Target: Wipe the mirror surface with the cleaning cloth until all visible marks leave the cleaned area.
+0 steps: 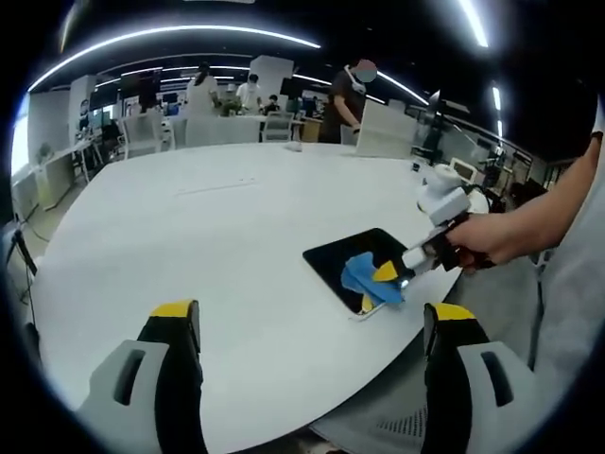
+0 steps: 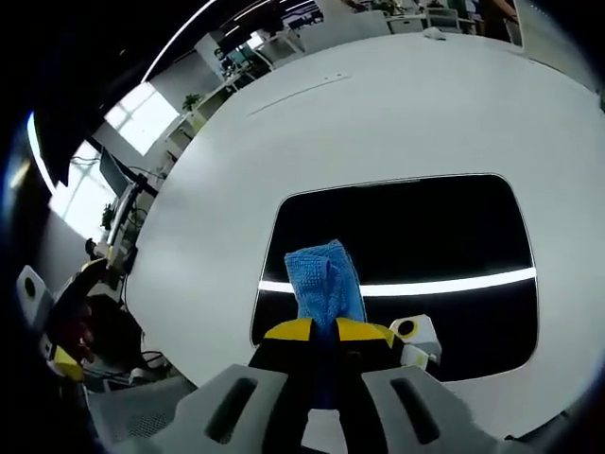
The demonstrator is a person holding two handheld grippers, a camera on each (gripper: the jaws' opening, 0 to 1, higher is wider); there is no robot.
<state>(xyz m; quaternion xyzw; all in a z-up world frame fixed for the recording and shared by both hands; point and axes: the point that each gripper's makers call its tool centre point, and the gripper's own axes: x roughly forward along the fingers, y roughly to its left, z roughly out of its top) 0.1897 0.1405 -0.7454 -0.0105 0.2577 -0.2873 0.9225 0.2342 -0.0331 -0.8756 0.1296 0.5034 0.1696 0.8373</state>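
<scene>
The right gripper is clenched on a folded blue cleaning cloth, whose free end sticks out past the yellow jaw tips and lies on the dark glass of the mirror. To wipe well from here, I judge it best to keep the jaws tight so the cloth cannot slip, press the cloth flat rather than on its folded edge, and sweep in overlapping passes from the near edge outward, stopping short of the rim so the cloth does not drag off onto the table. The mirror is flat and unheld, so light, even pressure should keep it from sliding on the smooth top.

Seen from the right gripper, the mirror lies directly ahead and below, with the cloth on its near left part; most of the glass stretches beyond and to the right, reflecting a bright ceiling strip. No marks can be made out on it.

The left gripper hangs released, its jaws wide apart with nothing between them, well back from the mirror, which lies ahead and to its right near the edge of the white table. There the right gripper, in the person's hand, presses the cloth onto it.
</scene>
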